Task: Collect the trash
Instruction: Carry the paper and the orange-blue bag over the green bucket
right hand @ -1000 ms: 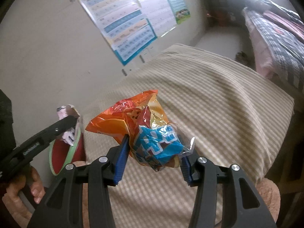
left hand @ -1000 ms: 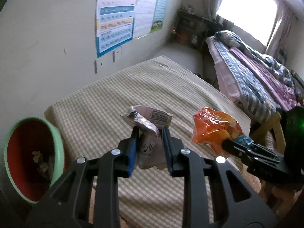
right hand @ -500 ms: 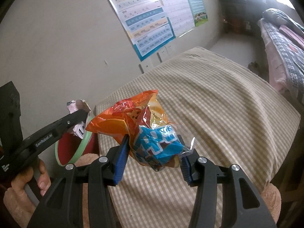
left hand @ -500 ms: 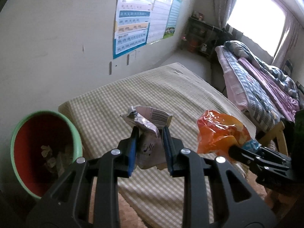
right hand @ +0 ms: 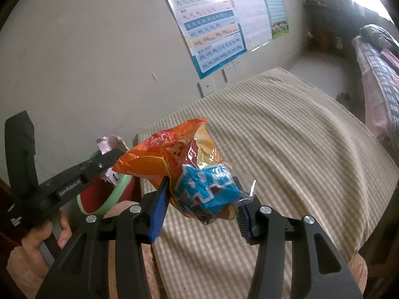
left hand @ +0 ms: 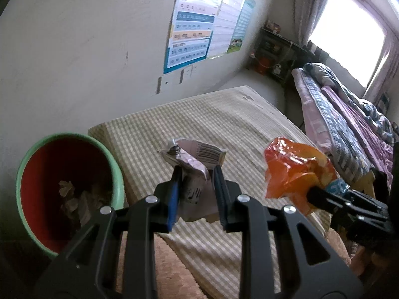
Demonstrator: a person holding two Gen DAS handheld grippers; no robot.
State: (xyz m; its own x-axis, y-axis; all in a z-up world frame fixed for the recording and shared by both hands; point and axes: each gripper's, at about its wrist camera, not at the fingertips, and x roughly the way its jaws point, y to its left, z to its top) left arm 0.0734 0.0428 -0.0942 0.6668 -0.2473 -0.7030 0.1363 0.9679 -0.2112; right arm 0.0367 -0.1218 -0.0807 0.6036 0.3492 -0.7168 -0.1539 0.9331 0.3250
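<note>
Here both claws are loaded and held in the air over the checked bedcover (left hand: 224, 119). The left gripper (left hand: 197, 186) pinches a crumpled pale wrapper (left hand: 192, 164) between its blue pads — a barcode shows on the flap that sticks up above the fingers. The right gripper (right hand: 202, 199) is clamped on a scrunched orange and blue snack bag (right hand: 189, 172), its jaws standing fairly wide because the bag is bulky; the orange end juts up and to the left, the blue part sits between the pads. In the left wrist view the bin (left hand: 113, 174) (green rim, red inside) stands at the lower left, just beside the corner of the bed, with some scraps of paper (left hand: 74, 199) already lying in its bottom. The wrapper hangs above the bedcover to the right of the bin's rim, not over its mouth. In the right wrist view a hand (right hand: 37, 239) grips the left tool's handle, and the bin's rim shows behind it — near the wall with the posters (right hand: 217, 22).
</note>
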